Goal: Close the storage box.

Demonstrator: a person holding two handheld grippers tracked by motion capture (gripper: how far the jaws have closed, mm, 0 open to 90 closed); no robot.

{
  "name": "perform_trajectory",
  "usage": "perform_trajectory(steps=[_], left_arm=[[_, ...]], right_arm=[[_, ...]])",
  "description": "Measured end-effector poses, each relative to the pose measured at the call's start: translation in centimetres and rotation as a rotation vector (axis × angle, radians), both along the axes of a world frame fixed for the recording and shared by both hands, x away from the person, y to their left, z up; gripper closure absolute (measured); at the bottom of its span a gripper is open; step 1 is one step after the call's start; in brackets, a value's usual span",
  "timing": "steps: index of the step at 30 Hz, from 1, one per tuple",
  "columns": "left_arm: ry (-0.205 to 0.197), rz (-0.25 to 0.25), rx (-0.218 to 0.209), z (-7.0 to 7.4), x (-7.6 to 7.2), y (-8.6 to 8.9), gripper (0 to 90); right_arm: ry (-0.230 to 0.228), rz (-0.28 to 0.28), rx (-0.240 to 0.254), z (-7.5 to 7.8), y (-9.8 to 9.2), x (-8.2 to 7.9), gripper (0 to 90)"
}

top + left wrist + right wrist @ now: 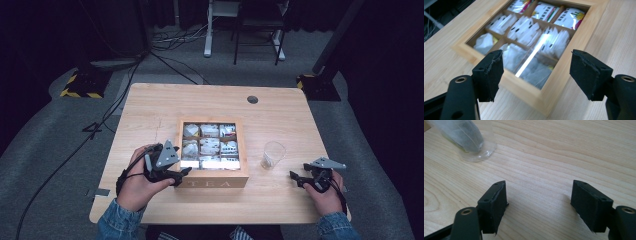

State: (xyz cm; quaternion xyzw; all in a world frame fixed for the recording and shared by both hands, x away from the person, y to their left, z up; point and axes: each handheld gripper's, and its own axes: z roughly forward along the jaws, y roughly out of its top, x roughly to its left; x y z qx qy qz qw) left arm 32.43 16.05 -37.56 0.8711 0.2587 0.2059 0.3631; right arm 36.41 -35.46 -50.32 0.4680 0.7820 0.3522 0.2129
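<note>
The left claw (181,175) hovers at the tea box's (212,182) seven o'clock corner, jaws spread wide and holding nothing. The box has a glass lid (531,56) over nine compartments of tea bags (552,42); closing on that corner may well slide or tip the box instead of lifting the lid. The right claw (296,179), at four o'clock on the counter (150,105), is also wide apart and empty. Just beyond it stands a clear plastic cup (272,154) with a bag in it, light enough that a careless sweep could knock it over.
</note>
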Motion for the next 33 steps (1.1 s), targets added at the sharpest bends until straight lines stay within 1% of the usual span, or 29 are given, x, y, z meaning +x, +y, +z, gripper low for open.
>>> perform_trajectory(steps=[1,2,4,8,10,13,16,20,21,22,24,25,26,27,28,29,31,33], left_arm=[[0.000,0.000,0.000,0.0,0.0,0.0,27.7],[0.004,0.033,0.008,0.1,0.2,0.7,27.3],[0.020,0.063,0.026,0.0,0.4,1.4,26.9],[0.031,0.114,0.013,-0.2,0.7,2.9,26.9],[0.031,0.144,0.019,-0.2,1.0,3.7,26.9],[0.046,0.178,0.008,-0.5,1.4,4.9,27.0],[0.059,0.215,0.006,-0.9,1.8,5.9,27.1],[0.078,0.260,0.002,-1.6,2.4,6.9,27.4],[0.083,0.268,0.007,-1.7,2.6,7.1,27.4],[0.089,0.279,0.001,-1.9,2.7,7.3,27.4],[0.106,0.299,0.000,-2.4,3.0,7.6,27.4],[0.116,0.303,0.005,-2.5,3.2,7.8,27.4],[0.124,0.314,0.002,-2.8,3.4,8.0,27.4],[0.124,0.314,0.002,-2.8,3.4,8.0,27.4],[0.145,0.338,0.008,-3.4,3.7,8.4,27.4],[0.154,0.341,0.015,-3.6,3.9,8.6,27.4],[0.173,0.353,0.002,-4.3,4.3,9.0,27.5],[0.182,0.363,0.012,-4.9,4.6,9.4,27.4]], right_arm=[[0.000,0.000,0.000,0.0,0.0,0.0,28.8],[0.000,-0.001,0.000,0.0,0.0,0.0,28.8],[0.000,-0.001,-0.001,0.0,0.0,0.0,28.8],[0.001,-0.003,0.000,0.0,0.1,0.0,28.4],[-0.002,-0.002,-0.001,0.0,0.1,0.1,28.1],[-0.003,-0.002,-0.002,0.0,0.1,0.2,28.0],[-0.003,-0.002,-0.001,0.0,0.1,0.2,28.0],[-0.003,-0.001,-0.002,0.0,0.1,0.2,27.9],[-0.003,-0.005,-0.001,0.0,0.1,0.2,27.9],[-0.002,-0.005,0.000,0.0,0.1,0.2,27.9],[-0.002,-0.006,-0.001,0.0,0.1,0.2,27.9],[-0.004,-0.004,-0.001,0.0,0.1,0.2,27.9],[-0.002,-0.006,-0.001,0.0,0.1,0.2,27.9],[-0.002,-0.006,-0.001,0.0,0.1,0.2,27.9],[-0.002,-0.005,0.000,0.0,0.1,0.2,27.9],[-0.003,-0.006,-0.001,0.0,0.1,0.2,27.9],[-0.004,-0.004,-0.001,0.0,0.1,0.2,27.9],[-0.003,-0.006,-0.001,0.0,0.1,0.2,27.9]])
